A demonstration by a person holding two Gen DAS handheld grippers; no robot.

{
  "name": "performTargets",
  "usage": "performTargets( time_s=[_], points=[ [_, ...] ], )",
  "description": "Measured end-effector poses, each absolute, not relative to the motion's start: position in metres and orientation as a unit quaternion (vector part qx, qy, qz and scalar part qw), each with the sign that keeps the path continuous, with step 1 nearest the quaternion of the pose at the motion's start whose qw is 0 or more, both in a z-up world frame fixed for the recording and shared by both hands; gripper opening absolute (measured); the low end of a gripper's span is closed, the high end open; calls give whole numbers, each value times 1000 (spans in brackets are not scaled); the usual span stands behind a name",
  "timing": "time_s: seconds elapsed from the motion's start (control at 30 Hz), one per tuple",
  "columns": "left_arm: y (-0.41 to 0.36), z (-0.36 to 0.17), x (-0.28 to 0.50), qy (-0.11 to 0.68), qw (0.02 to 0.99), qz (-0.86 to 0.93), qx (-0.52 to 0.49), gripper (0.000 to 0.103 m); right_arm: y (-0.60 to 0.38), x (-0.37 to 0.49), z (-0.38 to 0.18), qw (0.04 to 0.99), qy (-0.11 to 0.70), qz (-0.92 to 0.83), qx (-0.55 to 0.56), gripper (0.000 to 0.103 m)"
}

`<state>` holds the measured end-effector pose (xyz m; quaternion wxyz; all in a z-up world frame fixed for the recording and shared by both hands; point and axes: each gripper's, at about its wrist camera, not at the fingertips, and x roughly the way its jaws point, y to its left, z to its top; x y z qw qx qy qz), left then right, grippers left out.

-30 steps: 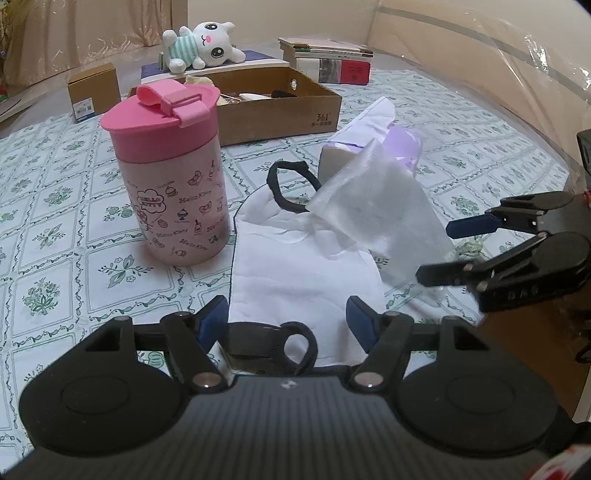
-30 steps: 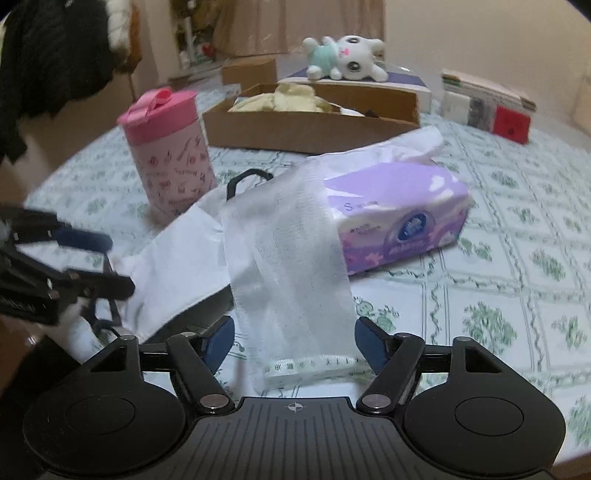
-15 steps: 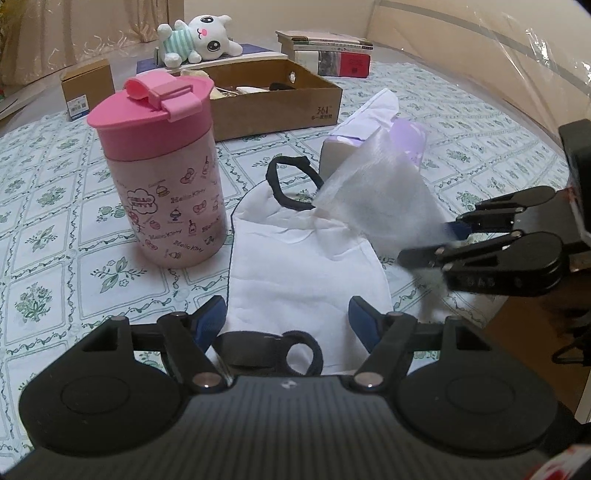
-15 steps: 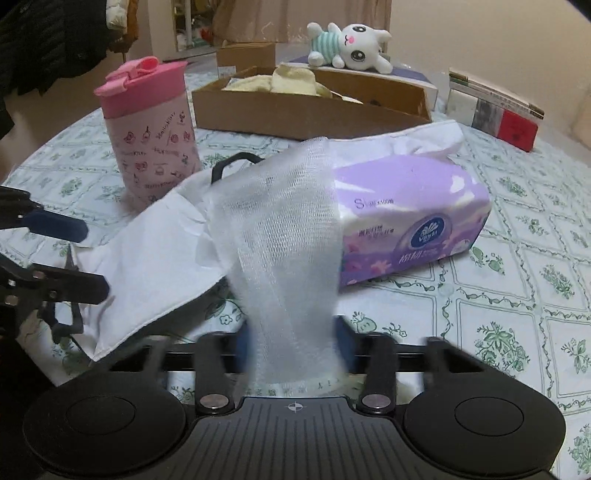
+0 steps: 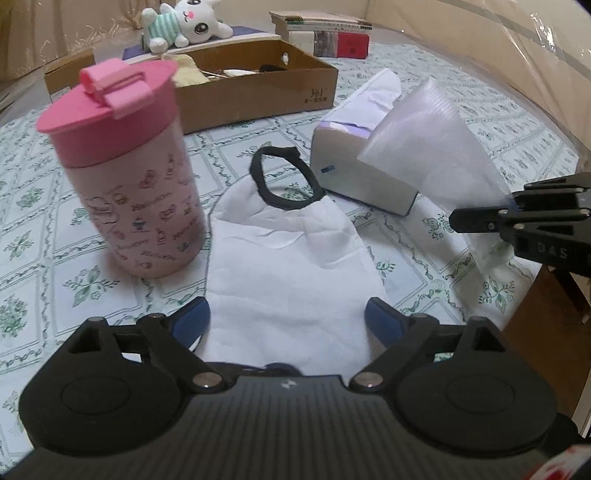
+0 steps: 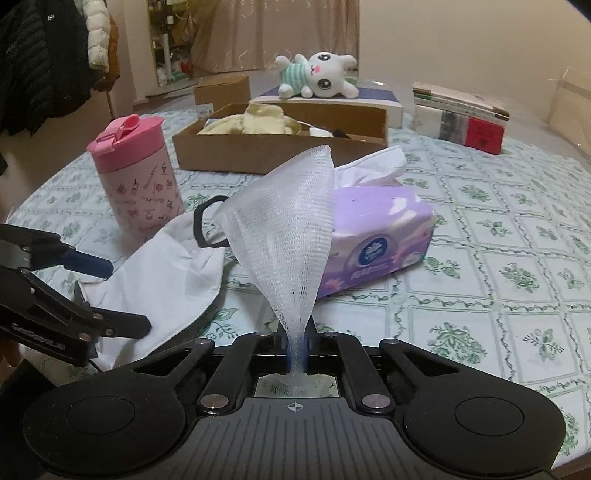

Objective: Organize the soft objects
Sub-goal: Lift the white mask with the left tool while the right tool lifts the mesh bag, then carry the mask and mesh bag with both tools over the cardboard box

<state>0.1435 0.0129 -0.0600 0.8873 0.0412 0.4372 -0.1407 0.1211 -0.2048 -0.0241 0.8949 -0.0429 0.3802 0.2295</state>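
A sheer white mesh cloth [image 6: 284, 229] rises in a cone from the right gripper [image 6: 297, 347], which is shut on its bunched lower end. The cloth's far edge rests against a purple tissue pack [image 6: 376, 236]. In the left wrist view the same cloth [image 5: 424, 136] stretches from the tissue pack [image 5: 354, 177] to the right gripper [image 5: 480, 219]. A white fabric bag [image 5: 288, 266] with a black handle lies flat on the tablecloth. The left gripper [image 5: 286, 317] hovers over the bag's near end, its jaws opening, pads clear of the fabric.
A pink lidded tumbler [image 5: 125, 166] stands left of the bag. Behind it sits a cardboard box [image 5: 258, 88] holding yellow cloth, with a plush bunny [image 5: 184, 29] and stacked books [image 5: 325, 37] beyond. The table's edge [image 5: 517, 295] runs close on the right.
The right gripper closed on the mesh cloth's near end and raised it slightly. The left gripper moved forward over the white bag and its jaws widened; the near black handle slid under it.
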Motion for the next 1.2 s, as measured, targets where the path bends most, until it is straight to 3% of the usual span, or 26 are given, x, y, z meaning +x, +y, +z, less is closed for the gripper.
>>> performTargets(
  time_s=[0.33,0.43,0.6,0.7,1.2],
  points=[
    [-8,-76,149,459,871,-148,95,84,-209,121,-29,893,386,227,-37,5],
    [-2,-75,150,463,871,-147,80,68,-210,121,-29,894,385,225,-34,5],
    [10,-69,152,463,874,-131,63,23,-211,120,-25,896,381,225,-31,5],
    [13,-66,149,461,876,-123,64,7,-212,118,-22,898,376,224,-31,5],
    [27,-22,103,412,906,-100,-16,6,-209,94,4,904,363,225,-14,5]
  ],
)
